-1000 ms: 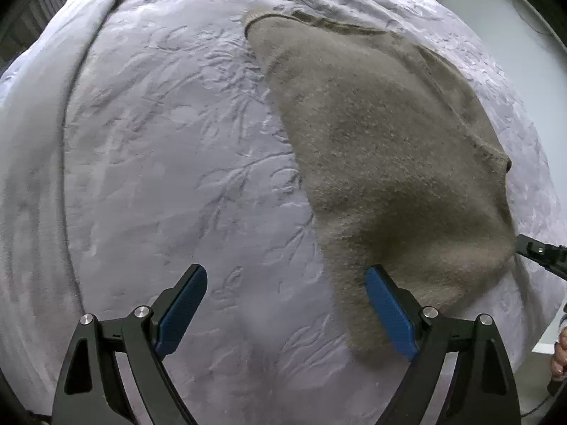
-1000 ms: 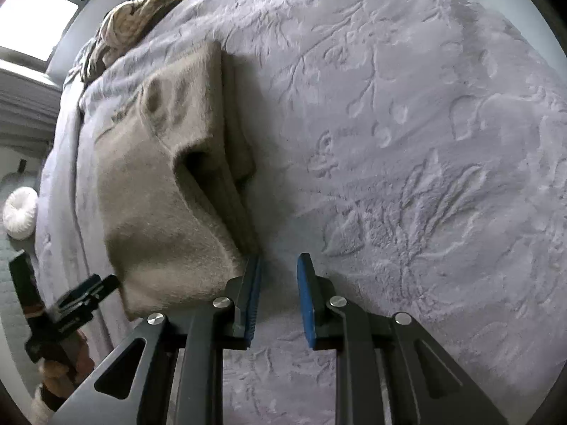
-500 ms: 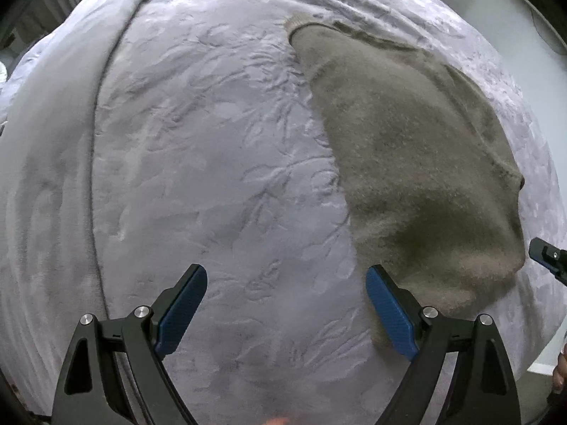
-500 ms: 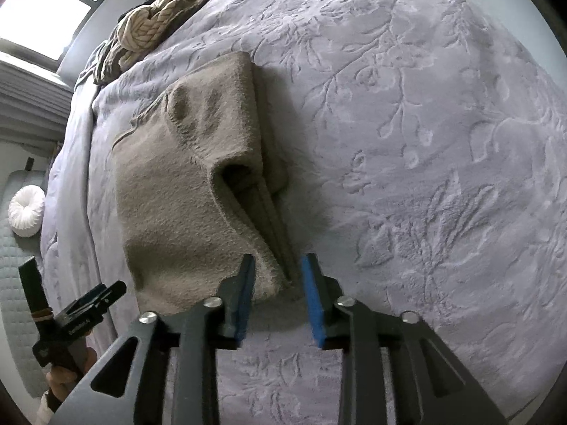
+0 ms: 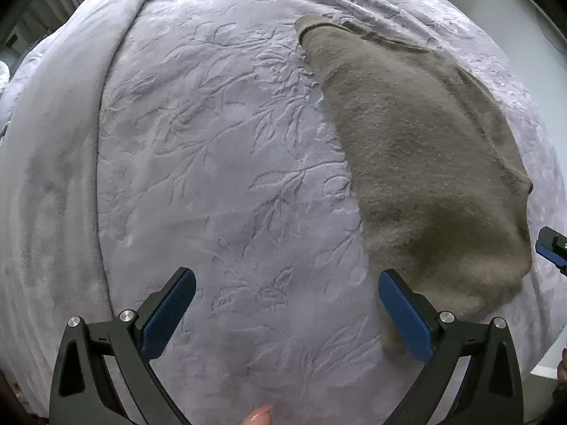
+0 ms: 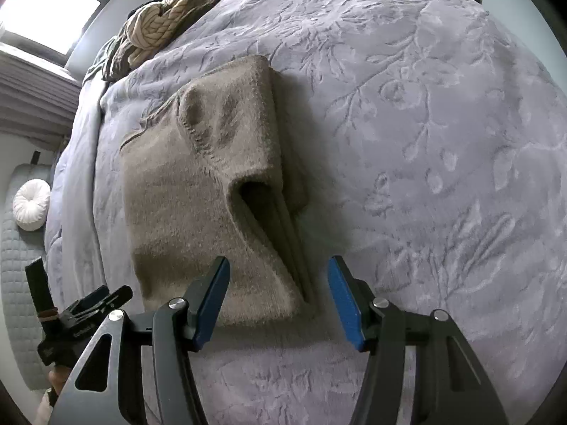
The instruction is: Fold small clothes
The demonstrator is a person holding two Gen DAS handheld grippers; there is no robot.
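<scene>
A taupe knit garment (image 5: 425, 163) lies folded on the lavender embossed bedspread (image 5: 212, 177). In the left wrist view it fills the right side, and my left gripper (image 5: 287, 313) is open and empty, its right finger beside the garment's near edge. In the right wrist view the folded garment (image 6: 198, 194) shows stacked layers and a sleeve opening. My right gripper (image 6: 278, 299) is open, its fingers on either side of the garment's near corner, not touching it. The left gripper (image 6: 85, 313) shows at the lower left of that view.
A heap of other clothes, one a cream cable knit (image 6: 166, 21), lies at the bed's far end. A white round cushion (image 6: 32, 203) sits on a quilted grey surface left of the bed. The right gripper's tip (image 5: 553, 244) shows at the left view's right edge.
My right gripper has opened from nearly shut and drawn back from the garment's corner. My left gripper has pulled away to the left, so the garment sits further right in its view.
</scene>
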